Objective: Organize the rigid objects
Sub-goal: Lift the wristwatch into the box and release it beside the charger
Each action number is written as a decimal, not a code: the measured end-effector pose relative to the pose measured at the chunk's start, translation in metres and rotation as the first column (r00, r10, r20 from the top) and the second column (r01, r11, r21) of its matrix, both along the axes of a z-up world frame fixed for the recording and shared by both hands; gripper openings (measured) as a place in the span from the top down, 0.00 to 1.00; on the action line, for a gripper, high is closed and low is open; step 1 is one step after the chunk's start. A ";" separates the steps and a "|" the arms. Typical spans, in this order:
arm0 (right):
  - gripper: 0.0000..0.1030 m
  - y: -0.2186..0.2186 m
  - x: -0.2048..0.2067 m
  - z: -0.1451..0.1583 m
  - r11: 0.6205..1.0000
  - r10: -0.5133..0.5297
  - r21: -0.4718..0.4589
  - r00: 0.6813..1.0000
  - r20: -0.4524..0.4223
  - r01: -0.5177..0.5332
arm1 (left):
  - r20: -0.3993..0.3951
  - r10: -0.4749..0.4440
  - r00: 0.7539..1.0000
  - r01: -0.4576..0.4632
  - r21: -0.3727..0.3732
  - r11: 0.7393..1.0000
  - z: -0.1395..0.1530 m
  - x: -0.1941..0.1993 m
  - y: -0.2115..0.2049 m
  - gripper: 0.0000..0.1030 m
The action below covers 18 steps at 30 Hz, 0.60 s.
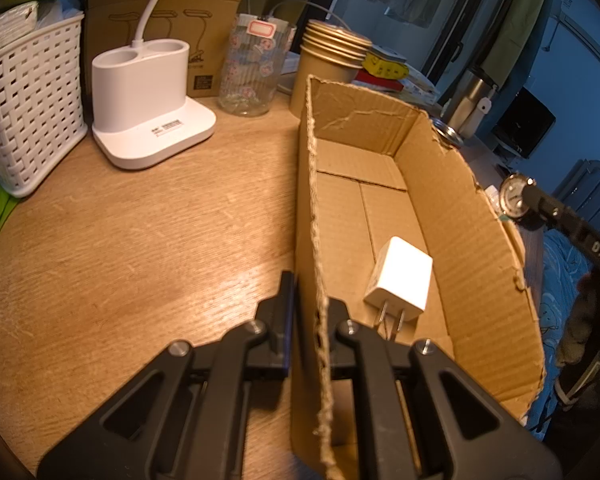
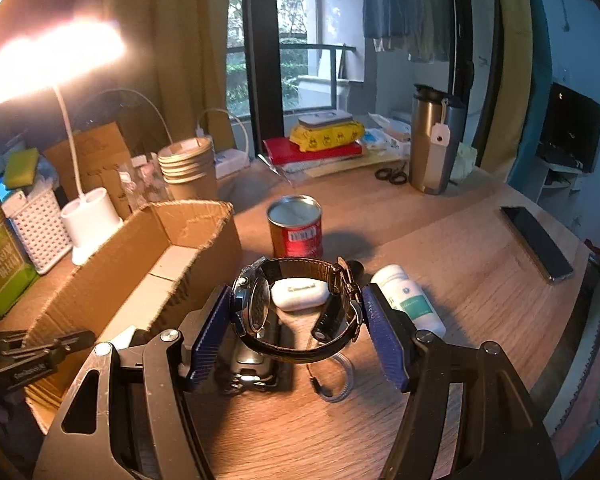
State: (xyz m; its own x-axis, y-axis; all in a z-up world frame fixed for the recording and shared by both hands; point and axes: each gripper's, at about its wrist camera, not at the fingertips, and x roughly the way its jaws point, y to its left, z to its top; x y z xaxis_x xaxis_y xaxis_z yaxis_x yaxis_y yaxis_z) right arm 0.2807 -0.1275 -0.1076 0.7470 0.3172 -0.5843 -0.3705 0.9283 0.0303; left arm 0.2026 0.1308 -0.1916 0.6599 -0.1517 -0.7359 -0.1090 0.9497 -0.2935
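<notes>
My wooden surface (image 2: 440,240) spreads ahead of both tongs. The cardboard box (image 1: 460,208) is the biggest thing on it; my left tongs (image 1: 310,320) are clenched on its near wall, one finger outside and one inside. Inside the box, just right of those tongs, a white charger plug (image 1: 400,280) lies on the floor with its prongs toward me. Ahead and left of the left tongs stand a white lamp base (image 1: 148,108) and a white woven basket (image 1: 28,112). My right tongs (image 2: 296,320) are grasping a wristwatch (image 2: 260,308), pads pressing the watch case on one side and the strap buckle on the other, so the band loops between them above the surface; the box sits just to their left. Ahead of the right tongs stands a red can (image 2: 296,228). Below the watch I see a white oval case (image 2: 300,294), a small black cylinder (image 2: 328,320), and, to the right, a white pill bottle (image 2: 412,300).
</notes>
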 end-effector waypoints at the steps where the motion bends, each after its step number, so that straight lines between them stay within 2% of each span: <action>1: 0.33 0.002 -0.002 0.003 1.000 0.008 0.006 1.000 0.005 -0.008 | 0.000 0.000 1.000 0.000 0.000 1.000 0.000 0.000 0.000 0.92; 18: 0.33 0.075 -0.033 0.014 0.977 0.209 0.043 0.977 0.029 -0.210 | 0.000 0.000 1.000 0.000 -0.001 1.000 0.000 0.000 0.000 0.92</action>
State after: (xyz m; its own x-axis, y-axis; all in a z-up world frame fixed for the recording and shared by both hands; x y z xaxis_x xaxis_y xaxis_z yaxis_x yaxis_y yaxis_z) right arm 0.2473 -0.0526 -0.0933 0.6748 0.4941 -0.5482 -0.5580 0.8277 0.0593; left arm 0.2023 0.1308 -0.1916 0.6598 -0.1526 -0.7358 -0.1091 0.9493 -0.2947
